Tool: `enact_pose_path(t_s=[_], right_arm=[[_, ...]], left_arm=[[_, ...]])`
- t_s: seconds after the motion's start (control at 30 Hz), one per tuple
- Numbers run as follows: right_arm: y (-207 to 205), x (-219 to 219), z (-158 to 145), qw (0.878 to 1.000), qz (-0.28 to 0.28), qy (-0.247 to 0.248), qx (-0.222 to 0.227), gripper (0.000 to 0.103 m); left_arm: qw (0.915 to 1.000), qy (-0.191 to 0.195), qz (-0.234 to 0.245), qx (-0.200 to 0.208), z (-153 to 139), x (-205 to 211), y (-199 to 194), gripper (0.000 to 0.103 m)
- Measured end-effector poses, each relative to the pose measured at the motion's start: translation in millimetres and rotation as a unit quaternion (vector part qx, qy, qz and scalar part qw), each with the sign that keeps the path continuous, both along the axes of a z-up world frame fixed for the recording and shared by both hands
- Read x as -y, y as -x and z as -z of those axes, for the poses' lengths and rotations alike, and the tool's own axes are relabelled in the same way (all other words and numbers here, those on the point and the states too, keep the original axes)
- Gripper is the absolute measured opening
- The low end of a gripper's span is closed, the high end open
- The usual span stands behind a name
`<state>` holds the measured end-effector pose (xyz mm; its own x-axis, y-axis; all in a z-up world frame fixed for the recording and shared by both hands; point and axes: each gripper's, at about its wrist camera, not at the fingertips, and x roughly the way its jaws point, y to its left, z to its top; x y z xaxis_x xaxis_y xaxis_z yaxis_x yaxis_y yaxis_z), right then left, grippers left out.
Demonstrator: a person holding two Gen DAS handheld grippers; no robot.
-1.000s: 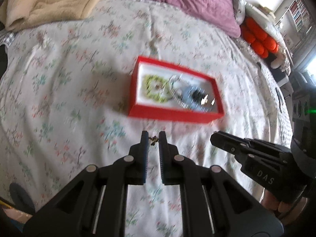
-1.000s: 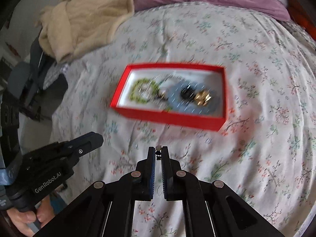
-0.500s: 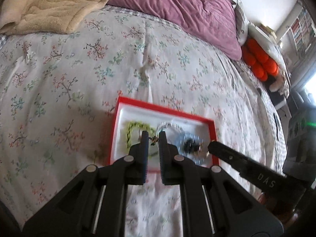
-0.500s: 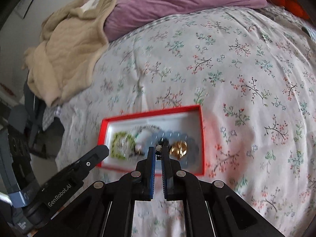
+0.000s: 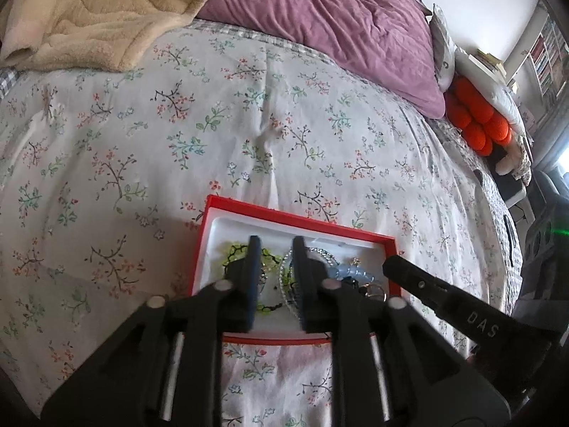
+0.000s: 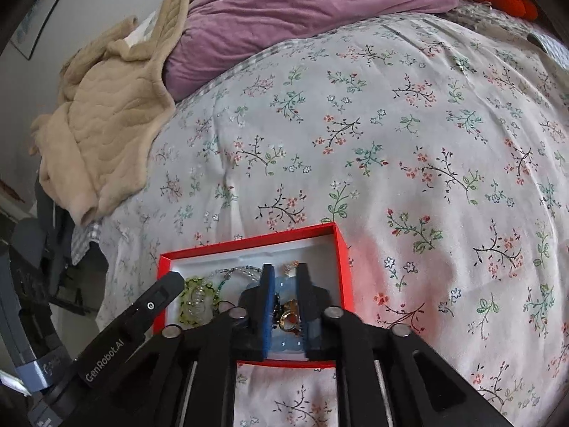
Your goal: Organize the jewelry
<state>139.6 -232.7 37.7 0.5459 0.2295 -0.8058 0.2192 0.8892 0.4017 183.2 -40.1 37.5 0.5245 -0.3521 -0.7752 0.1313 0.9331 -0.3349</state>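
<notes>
A red box (image 5: pixel 297 217) with a white inside sits on the flowery bed cover (image 5: pixel 249 124), near the front edge of the bed. Both grippers hang over the box and point down into it. The left gripper (image 5: pixel 274 245) is over the left half of the box. Its jaws are opening, with a small gap between them, and nothing is pinched there. Under it lie a yellow-green bead bracelet (image 5: pixel 233 251) and a clear bead bracelet (image 5: pixel 284 277). The right gripper (image 6: pixel 282 270) is over the right half of the box. Its jaws are opening too, and they hold nothing. Seen through the gap, down in the box, are a gold ring (image 6: pixel 288 317) and a pale blue bead bracelet (image 6: pixel 286 347). A tiny gold piece (image 6: pixel 292 266) lies close to the far wall of the box, just past the right gripper's tips. In the left view, the right gripper's black side comes in over the right end of the box. At the far edge of the bed are a purple pillow (image 5: pixel 338 25) and a tan blanket (image 5: pixel 99 10). Orange balls (image 5: pixel 476 117) sit at the far right corner.
</notes>
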Motion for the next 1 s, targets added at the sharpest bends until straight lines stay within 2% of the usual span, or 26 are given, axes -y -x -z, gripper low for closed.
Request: enact_pose_path(t_s=[0.2,0.37,0.57,0.67,0.9,1.0], right_arm=[[10,-2,-9,1.000,-0.010,0.008,-0.001,0.016],[25,-6,-15,0.999,-0.027,0.040,-0.018,0.016],[50,-11,-14,0.993,-0.055,0.091,-0.053,0.016],[63,-11,-12,0.990,-0.064,0.106,-0.064,0.016],[92,-15,-5,0.984,-0.084,0.132,-0.087,0.017],[101,-19,-3,0.982,-0.090,0.141,-0.090,0.021]], left_arm=[[0.9999,-0.012,-0.002,-0.006,-9,-4,12,0.039],[0.9990,-0.042,-0.011,-0.012,-16,-8,33,0.059],[0.9951,-0.094,-0.007,-0.032,-13,-16,59,0.066],[0.9938,-0.104,-0.009,-0.040,-11,-24,73,0.075],[0.9901,-0.127,-0.020,-0.057,0,-40,100,0.079],[0.9893,-0.133,-0.017,-0.058,3,-43,112,0.081]])
